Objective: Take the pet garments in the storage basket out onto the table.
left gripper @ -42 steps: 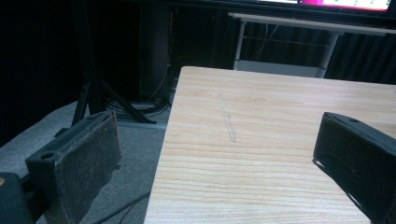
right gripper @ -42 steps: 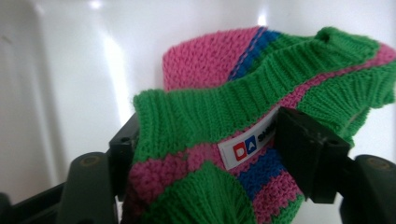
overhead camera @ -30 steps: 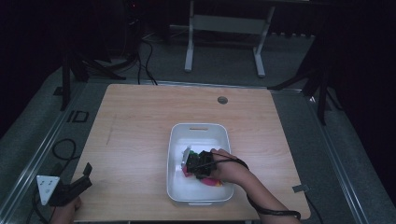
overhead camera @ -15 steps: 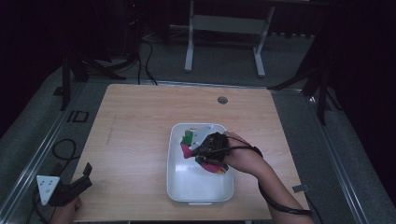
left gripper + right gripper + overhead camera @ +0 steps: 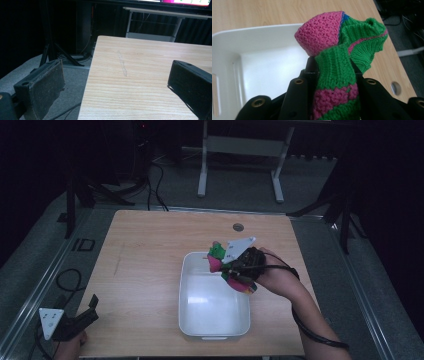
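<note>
Right gripper (image 5: 227, 265): jaws clamped on a knitted pink-and-green sock (image 5: 342, 47), held above the far right edge of the white bin (image 5: 192, 292). The sock is clear of the bin floor; its bunched end pokes up past the fingertips, and more of it hangs below the hand on the bin's right side. In the right gripper view the knit is pinched between the two black jaws.

Left gripper (image 5: 75, 320): well left of the bin, at the near left corner of the table (image 5: 145, 250). Jaws wide apart, nothing between them.
</note>
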